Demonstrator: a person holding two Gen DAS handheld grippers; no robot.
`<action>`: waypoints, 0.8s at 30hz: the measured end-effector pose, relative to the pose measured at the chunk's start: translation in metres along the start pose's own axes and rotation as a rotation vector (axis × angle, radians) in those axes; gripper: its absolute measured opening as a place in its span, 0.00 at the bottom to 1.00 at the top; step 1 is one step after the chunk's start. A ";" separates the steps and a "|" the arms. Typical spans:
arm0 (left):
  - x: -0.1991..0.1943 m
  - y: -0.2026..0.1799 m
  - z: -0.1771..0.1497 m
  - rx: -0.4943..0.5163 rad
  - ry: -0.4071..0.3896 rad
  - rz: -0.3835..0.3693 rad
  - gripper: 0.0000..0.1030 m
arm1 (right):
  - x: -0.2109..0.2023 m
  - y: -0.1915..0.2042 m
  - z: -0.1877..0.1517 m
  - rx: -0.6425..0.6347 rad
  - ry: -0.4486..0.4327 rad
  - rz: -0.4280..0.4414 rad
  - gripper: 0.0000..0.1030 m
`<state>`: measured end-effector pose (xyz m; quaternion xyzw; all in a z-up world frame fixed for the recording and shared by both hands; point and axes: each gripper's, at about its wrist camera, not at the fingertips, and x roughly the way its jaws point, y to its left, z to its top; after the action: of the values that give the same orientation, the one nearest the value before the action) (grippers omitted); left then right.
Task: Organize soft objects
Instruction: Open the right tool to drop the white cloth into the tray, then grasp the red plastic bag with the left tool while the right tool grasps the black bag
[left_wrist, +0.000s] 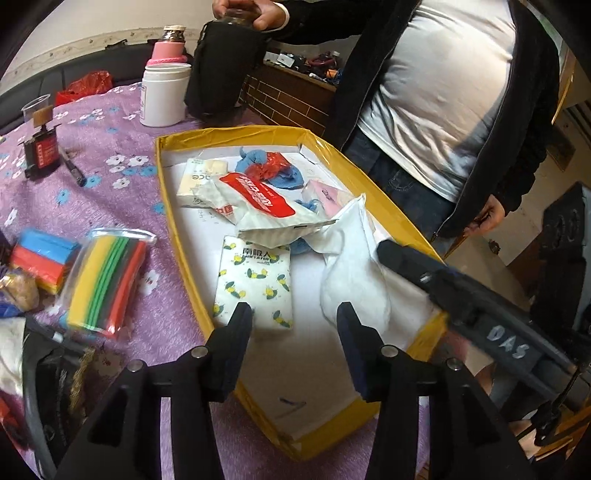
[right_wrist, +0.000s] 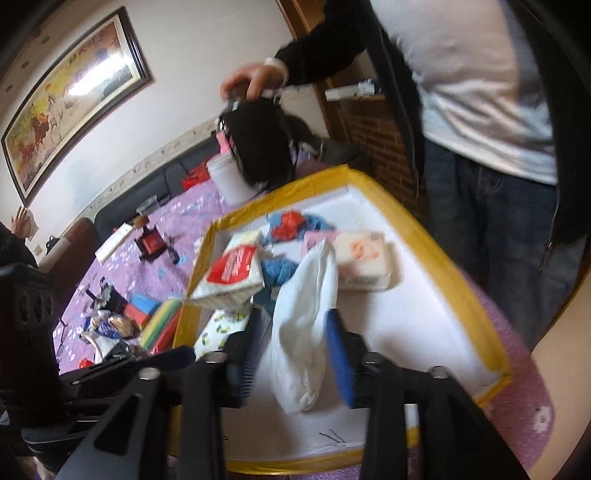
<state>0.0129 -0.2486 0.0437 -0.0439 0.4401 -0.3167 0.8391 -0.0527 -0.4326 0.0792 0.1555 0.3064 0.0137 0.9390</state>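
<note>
— Living room, purple flowered cloth on the table (left_wrist: 110, 177), a framed painting (right_wrist: 74, 99) on the wall; the yellow-rimmed tray (left_wrist: 192, 258) sits toward the table's right edge, and most of the soft things are already in it.

— Which ones?

— A lemon-print tissue pack (left_wrist: 255, 284) near the tray's near-left corner; a red-and-white tissue pack (left_wrist: 258, 206) mid-tray; blue yarn (left_wrist: 258, 158) with a red bag (left_wrist: 269, 168) at the far edge; a pink tissue box (right_wrist: 364, 262) toward the far-right side; and the white cloth (right_wrist: 303, 332) lying along the middle.

— Are the grippers holding that cloth?

— The right gripper (right_wrist: 295, 354) straddles it, jaws partly apart, cloth between them; the frame is blurred, so I can't swear the pads aren't brushing it, but it looks let go. The left gripper (left_wrist: 295, 325) hangs over the near end, partly open, holding nothing.

— What's left?

— The bagged coloured sponge strips (left_wrist: 107, 284) and the stacked colour blocks (left_wrist: 44, 258) still lie on the cloth beside the tray's left edge; I'd guess those come next. Someone standing at the far side is handling a black pouch (left_wrist: 221, 62).
</note>
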 end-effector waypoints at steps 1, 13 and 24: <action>-0.004 0.001 0.000 -0.008 -0.001 0.002 0.45 | -0.004 0.001 0.002 -0.004 -0.012 -0.005 0.46; -0.097 0.049 -0.025 -0.097 -0.082 0.107 0.47 | -0.024 0.066 -0.006 -0.105 0.000 0.184 0.47; -0.148 0.162 -0.062 -0.322 -0.075 0.374 0.55 | 0.010 0.158 -0.062 -0.268 0.185 0.329 0.47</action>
<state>-0.0153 -0.0225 0.0541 -0.1065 0.4538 -0.0798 0.8811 -0.0696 -0.2637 0.0739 0.0751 0.3572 0.2213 0.9043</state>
